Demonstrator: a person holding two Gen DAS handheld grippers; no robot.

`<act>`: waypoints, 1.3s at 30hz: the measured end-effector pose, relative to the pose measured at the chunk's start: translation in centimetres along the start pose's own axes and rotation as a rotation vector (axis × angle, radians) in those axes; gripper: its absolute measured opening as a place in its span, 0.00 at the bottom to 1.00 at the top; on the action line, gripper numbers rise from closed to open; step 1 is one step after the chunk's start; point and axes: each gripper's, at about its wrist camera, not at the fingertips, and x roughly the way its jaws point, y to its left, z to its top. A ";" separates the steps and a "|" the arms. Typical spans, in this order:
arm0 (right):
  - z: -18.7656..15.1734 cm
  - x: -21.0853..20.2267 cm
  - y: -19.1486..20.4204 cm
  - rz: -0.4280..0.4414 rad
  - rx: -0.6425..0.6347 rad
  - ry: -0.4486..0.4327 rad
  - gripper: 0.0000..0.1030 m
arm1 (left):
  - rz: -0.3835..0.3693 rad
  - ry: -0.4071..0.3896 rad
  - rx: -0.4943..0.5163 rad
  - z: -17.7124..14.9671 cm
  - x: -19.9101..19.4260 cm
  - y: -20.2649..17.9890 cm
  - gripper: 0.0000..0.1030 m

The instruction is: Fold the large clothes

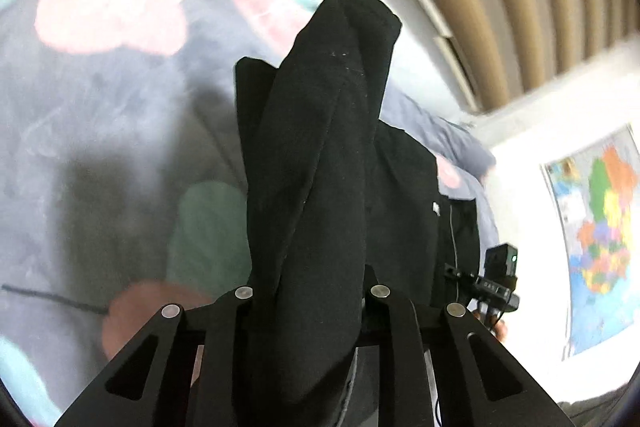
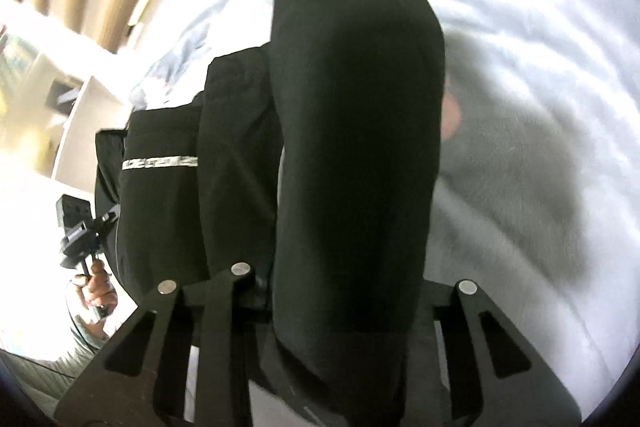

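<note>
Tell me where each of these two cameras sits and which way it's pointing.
Left wrist: behind the left tool, facing the floral bedcover; the right tool shows at right.
Right wrist: behind the right tool, facing white bedding; the left tool and left hand show at left.
Shared: the black garment, draped over both tools' fingers.

I see a black garment (image 1: 316,187) bunched upright at frame centre, a white patterned stripe (image 2: 160,162) at its left.
</note>
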 end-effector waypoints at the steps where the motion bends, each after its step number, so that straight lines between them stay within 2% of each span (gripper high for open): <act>1: -0.8 -1.1 1.1 -0.009 -0.027 -0.010 0.25 | -0.006 -0.008 0.017 -0.3 -0.9 -0.9 0.22; 4: -3.4 -4.9 4.7 -0.023 -0.089 -0.044 0.25 | -0.026 -0.042 0.059 -2.2 -4.9 -3.5 0.21; 9: -8.9 -11.6 8.4 -0.037 -0.122 -0.082 0.25 | -0.063 -0.087 0.084 -7.6 -11.3 -7.0 0.21; 14: -14.3 -13.2 9.5 -0.089 -0.127 -0.038 0.26 | -0.042 -0.072 0.026 -14.9 -13.8 -6.6 0.21; 17: -17.2 -11.0 8.1 -0.120 -0.100 0.029 0.27 | 0.010 -0.030 -0.030 -19.0 -13.5 -4.4 0.22; 20: -20.2 -7.0 6.0 -0.203 -0.062 0.132 0.28 | 0.079 0.038 -0.124 -21.7 -10.8 -0.1 0.24; 21: -20.8 -5.6 5.1 -0.234 -0.041 0.161 0.34 | 0.128 0.062 -0.167 -22.7 -9.7 1.9 0.25; 23: -21.7 -3.3 2.1 -0.317 0.046 0.188 0.47 | 0.201 0.059 -0.263 -24.2 -8.6 5.9 0.39; 24: -21.8 -2.9 1.2 -0.324 0.082 0.182 0.55 | 0.190 0.058 -0.343 -24.9 -8.2 8.3 0.43; 25: -21.9 -2.8 -0.1 -0.307 0.147 0.159 0.59 | 0.112 0.046 -0.483 -25.8 -8.0 11.3 0.48; 26: -21.8 -3.1 -1.3 -0.298 0.215 0.132 0.66 | 0.060 0.042 -0.560 -26.3 -8.0 12.6 0.50; 27: -21.8 -3.3 -2.0 -0.297 0.258 0.122 0.68 | 0.009 0.042 -0.628 -26.7 -8.1 13.6 0.50; 28: -21.9 -3.7 -2.8 -0.286 0.302 0.116 0.68 | 0.003 0.044 -0.639 -26.7 -8.3 13.8 0.50; 30: -22.1 -5.0 -3.7 -0.290 0.326 0.104 0.68 | 0.069 0.047 -0.580 -26.0 -9.5 12.7 0.50; 33: -22.2 -8.1 -3.9 -0.364 0.278 0.064 0.69 | 0.194 0.031 -0.452 -24.4 -12.1 9.9 0.49; 35: -23.0 -10.5 -2.2 -0.403 0.232 0.024 0.71 | 0.235 -0.013 -0.379 -23.2 -14.2 8.1 0.49; 37: -22.9 -12.1 0.2 -0.404 0.178 -0.014 0.72 | 0.262 -0.049 -0.290 -21.9 -15.9 5.5 0.49; 39: -23.6 -12.6 2.0 -0.409 0.117 -0.026 0.74 | 0.281 -0.048 -0.201 -21.4 -16.3 2.9 0.49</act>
